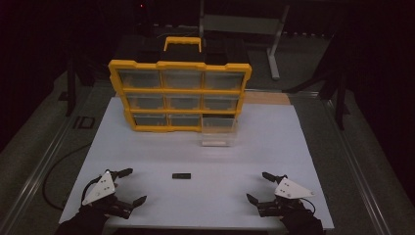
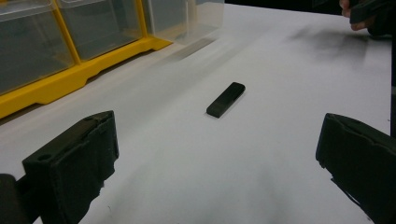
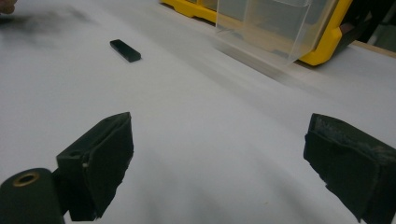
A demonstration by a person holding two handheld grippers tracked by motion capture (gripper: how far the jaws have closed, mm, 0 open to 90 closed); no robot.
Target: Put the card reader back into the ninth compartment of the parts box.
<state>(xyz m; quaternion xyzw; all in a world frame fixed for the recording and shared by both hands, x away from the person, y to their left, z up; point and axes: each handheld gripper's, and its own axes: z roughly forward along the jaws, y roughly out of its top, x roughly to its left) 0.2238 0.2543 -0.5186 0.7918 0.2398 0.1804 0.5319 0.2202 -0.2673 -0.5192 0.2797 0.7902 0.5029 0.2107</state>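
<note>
Ahead, small black block [image 1: 181,175] alone on white table [image 1: 274,142], pulled-out clear drawer [image 1: 219,131] beyond, left gripper [image 1: 133,186] and right gripper [image 1: 258,186] both wide apart

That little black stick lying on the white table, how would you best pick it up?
Probably from straight above: the black stick lies flat, so pinch its two long edges at mid-length, across the narrow width. Both the left hand-held gripper and the right hand-held gripper are open.
</note>
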